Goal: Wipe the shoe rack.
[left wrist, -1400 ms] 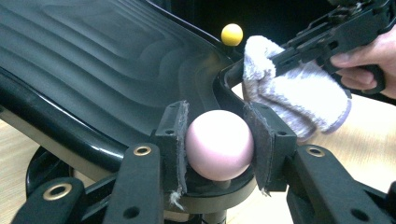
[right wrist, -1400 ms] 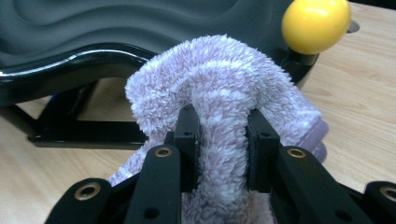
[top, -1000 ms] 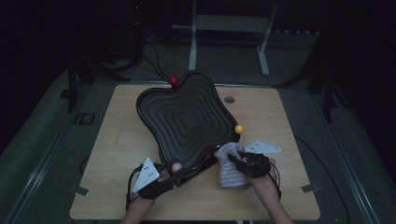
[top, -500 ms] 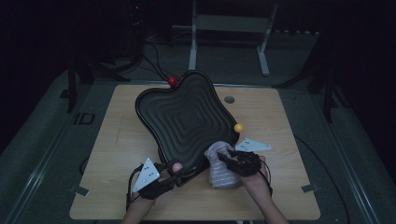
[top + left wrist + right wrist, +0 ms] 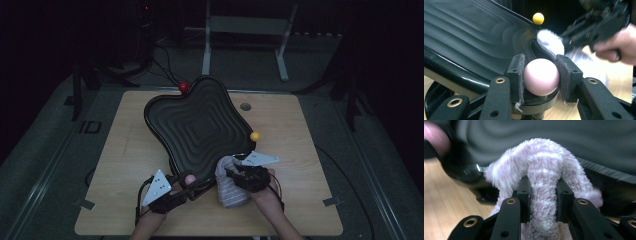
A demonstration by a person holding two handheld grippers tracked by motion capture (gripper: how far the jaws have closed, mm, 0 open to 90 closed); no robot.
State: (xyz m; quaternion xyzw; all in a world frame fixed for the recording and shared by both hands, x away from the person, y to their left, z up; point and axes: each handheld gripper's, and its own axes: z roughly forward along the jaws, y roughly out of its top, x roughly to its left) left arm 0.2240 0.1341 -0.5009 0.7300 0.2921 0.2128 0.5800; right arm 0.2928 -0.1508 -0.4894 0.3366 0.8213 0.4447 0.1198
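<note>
A black wavy tray (image 5: 195,125) with stepped ridges stands on the wooden table (image 5: 125,150), with coloured balls at its corners. My left gripper (image 5: 186,184) is shut on the pink ball (image 5: 541,77) at the tray's near corner (image 5: 474,82). My right gripper (image 5: 231,176) is shut on a fluffy pale striped cloth (image 5: 541,192), pressed against the tray's near edge (image 5: 599,171) just right of the pink ball (image 5: 189,178). The cloth (image 5: 231,186) hangs down onto the table. A yellow ball (image 5: 255,136) marks the right corner and a red ball (image 5: 184,87) the far corner.
A small round grey hole (image 5: 245,106) sits in the table beyond the tray. A metal stand (image 5: 245,30) rises behind the table, with cables (image 5: 160,55) on the dark floor. Bare wood lies left of the tray.
My right gripper has carried the cloth up and left onto the tray's near edge. The left gripper has kept its hold on the pink ball.
</note>
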